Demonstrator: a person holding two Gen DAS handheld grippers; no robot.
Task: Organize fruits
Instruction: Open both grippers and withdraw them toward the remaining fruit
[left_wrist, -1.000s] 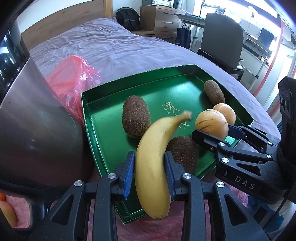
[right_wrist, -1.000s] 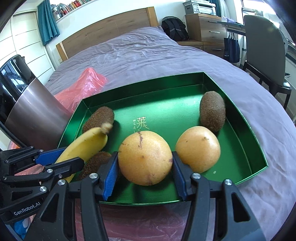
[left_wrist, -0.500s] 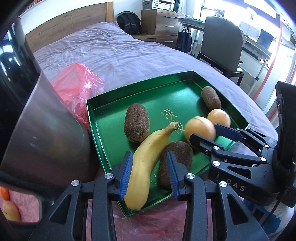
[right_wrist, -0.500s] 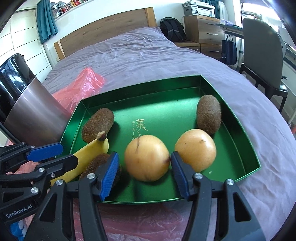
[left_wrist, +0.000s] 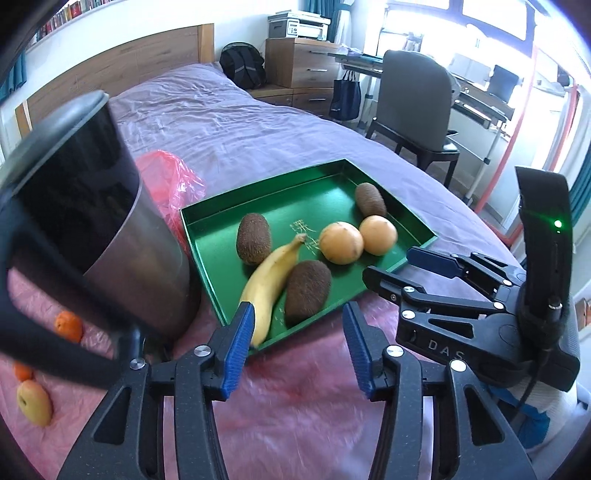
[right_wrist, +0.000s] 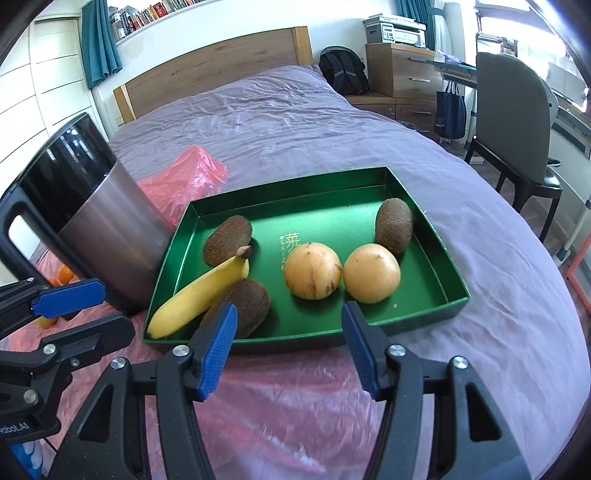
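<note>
The left gripper (left_wrist: 298, 345) stands part open with nothing between its pads; its jaws have just been opening, and the banana (left_wrist: 271, 275) they were around a second ago now lies free in the green tray (left_wrist: 207, 258), its near end at the tray's near wall. The right gripper (right_wrist: 289, 349) is wide and empty too, having just opened off the nearer orange fruit (right_wrist: 313, 270), which sits mid-tray just beside a second one (right_wrist: 371, 273). Both grippers have drawn back from the tray and now hang over the pink sheet (right_wrist: 280, 406) on the bed.

Three brown fuzzy fruits are in the tray as well: one (right_wrist: 228, 240) by the banana's stem, one (right_wrist: 240, 306) against the banana's side, one (right_wrist: 394, 220) at the far right.

Loose fruit remains left of the metal bin (left_wrist: 129, 258): a small orange one (left_wrist: 68, 325) and a yellow one (left_wrist: 35, 402) on the sheet. The next step is likely fetching these. To do it well, keep the left gripper opening wider before reaching, swing round the bin rather than brushing it, and close across the fruit's middle so that it cannot roll on the soft bedding. Set it in the tray's bare far half.
</note>
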